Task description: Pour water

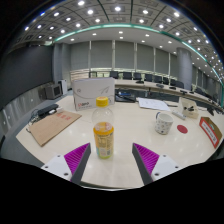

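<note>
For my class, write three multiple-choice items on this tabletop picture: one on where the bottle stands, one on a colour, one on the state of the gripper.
1. Where is the bottle?
A. Just ahead of the open fingers, on the table
B. Inside the mug
C. On the cardboard sheet

2. What colour is the bottle's cap?
A. Blue
B. Yellow
C. Black

3. What is the gripper doing?
A. Clamped on the mug
C. Clamped on the bottle
B. Open, holding nothing

Answers: 1 A, it stands upright between the mug and the cardboard sheet; 2 B, its top is yellow; 3 B, the fingers are wide apart with the bottle beyond them.
</note>
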`<state>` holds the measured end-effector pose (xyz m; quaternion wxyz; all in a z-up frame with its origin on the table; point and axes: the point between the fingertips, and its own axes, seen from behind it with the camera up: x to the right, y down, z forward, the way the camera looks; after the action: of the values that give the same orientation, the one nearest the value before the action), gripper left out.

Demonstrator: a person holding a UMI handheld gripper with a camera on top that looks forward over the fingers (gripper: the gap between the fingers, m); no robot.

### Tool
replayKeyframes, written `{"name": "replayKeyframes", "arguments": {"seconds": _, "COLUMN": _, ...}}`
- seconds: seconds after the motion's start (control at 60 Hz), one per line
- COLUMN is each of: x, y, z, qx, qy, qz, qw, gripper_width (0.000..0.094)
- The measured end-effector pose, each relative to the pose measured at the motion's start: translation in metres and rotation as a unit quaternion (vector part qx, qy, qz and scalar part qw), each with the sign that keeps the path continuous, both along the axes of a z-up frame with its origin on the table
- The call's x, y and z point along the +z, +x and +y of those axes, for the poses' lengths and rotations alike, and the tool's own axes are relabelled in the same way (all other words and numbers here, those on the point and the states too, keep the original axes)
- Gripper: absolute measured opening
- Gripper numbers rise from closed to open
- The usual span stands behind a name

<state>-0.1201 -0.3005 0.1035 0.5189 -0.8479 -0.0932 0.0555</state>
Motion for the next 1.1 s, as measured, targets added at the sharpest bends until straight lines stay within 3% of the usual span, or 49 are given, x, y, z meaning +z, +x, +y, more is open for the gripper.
{"name": "replayKeyframes", "arguments": {"seconds": 0.183, "x": -0.017, "y": -0.035, "z": 0.063, "qx": -0.020, "qy": 0.040, "qz": -0.002, "qw": 0.999, "gripper_width": 0.0834}}
{"name": "replayKeyframes", "arguments": {"seconds": 0.317, "x": -0.032, "y": -0.042, "z": 0.090, "qx": -0.027, "qy": 0.052, "qz": -0.002, "qw": 0.998, "gripper_width": 0.0648}}
{"name": "replayKeyframes", "arguments": {"seconds": 0.367, "x": -0.038, "y": -0.045, "z": 0.100, "qx": -0.026, "qy": 0.056, "qz": -0.008, "qw": 0.998, "gripper_width": 0.0529}}
{"name": "replayKeyframes", "arguments": {"seconds": 0.517, "x": -0.030, "y": -0.045, "z": 0.103, "qx": -0.032, "qy": 0.073, "qz": 0.005, "qw": 0.997, "gripper_width": 0.0430}}
{"name": "replayKeyframes", "arguments": {"seconds": 0.75, "x": 0.035, "y": -0.049, "z": 0.124, "qx": -0.023, "qy": 0.052, "qz": 0.178, "qw": 0.982, "gripper_width": 0.0392}}
{"name": "replayKeyframes", "arguments": {"seconds": 0.933, "x": 0.103, "y": -0.021, "z": 0.172, "qx": -0.048, "qy": 0.010, "qz": 0.446, "qw": 0.894, "gripper_width": 0.0390}}
{"name": "replayKeyframes", "arguments": {"seconds": 1.1, "x": 0.123, "y": 0.032, "z": 0.218, "qx": -0.091, "qy": -0.040, "qz": 0.653, "qw": 0.750, "gripper_width": 0.0388}}
